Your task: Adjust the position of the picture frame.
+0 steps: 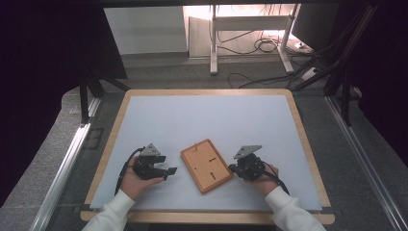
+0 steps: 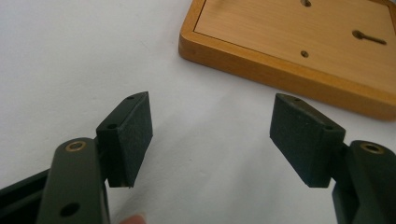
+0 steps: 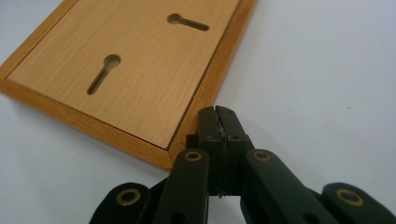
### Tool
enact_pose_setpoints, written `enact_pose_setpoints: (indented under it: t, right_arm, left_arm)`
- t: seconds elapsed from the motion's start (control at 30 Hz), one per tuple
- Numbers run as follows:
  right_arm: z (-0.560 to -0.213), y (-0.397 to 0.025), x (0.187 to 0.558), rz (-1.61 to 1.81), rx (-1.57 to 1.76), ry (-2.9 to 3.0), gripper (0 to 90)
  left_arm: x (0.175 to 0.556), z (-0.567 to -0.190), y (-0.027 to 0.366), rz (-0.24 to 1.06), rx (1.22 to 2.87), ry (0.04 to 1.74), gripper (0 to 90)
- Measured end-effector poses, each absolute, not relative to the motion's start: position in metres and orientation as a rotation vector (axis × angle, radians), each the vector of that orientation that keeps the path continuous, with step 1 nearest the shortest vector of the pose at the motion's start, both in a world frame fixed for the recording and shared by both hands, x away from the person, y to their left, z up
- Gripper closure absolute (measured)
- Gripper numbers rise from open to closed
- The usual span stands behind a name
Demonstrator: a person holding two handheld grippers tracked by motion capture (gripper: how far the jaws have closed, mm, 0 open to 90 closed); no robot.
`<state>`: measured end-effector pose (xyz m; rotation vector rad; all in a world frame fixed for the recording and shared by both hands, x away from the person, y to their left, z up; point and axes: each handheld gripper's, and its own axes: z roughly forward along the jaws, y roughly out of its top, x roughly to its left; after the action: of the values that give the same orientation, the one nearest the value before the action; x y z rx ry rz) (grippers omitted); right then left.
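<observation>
On white mat (image 1: 202, 120), near front edge: wooden board (image 1: 206, 165) lying flat (keyhole slots up) between our grippers. Left gripper (image 2: 211, 135) spread wide, just beside board; right gripper (image 3: 218, 122) pressed together, tips against frame edge. We judge approach stage; next, grasp or nudge board's rim.

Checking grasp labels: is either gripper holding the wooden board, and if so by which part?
Nothing held. Left gripper is open, short of the wooden board. Right gripper is shut on nothing, tips at the board's edge.

orange-brown wooden board (image 1: 206, 165) with paler grained centre panel, black grippers, pale grey-white tabletop (image 1: 207, 120) with light wood edge
</observation>
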<state>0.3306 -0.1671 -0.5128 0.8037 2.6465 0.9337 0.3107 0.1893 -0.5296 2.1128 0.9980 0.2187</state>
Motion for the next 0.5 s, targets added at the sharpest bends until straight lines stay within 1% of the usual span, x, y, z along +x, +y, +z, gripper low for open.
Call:
enact_pose_setpoints:
  t: [0.03, 0.33, 0.5]
  right_arm:
    - [-0.513, -0.164, 0.325, 0.939, 0.81, 2.64, 90.0]
    - [-0.514, -0.155, 0.308, 0.971, 0.781, 2.67, 90.0]
    - [-0.512, -0.134, 0.294, 1.01, 0.732, 2.658, 90.0]
  left_arm:
    - [0.311, -0.53, 0.189, 0.217, 2.113, 0.997, 30.0]
    - [0.311, -0.53, 0.19, 0.225, 2.113, 0.998, 30.0]
    - [0.312, -0.53, 0.19, 0.228, 2.116, 1.0, 30.0]
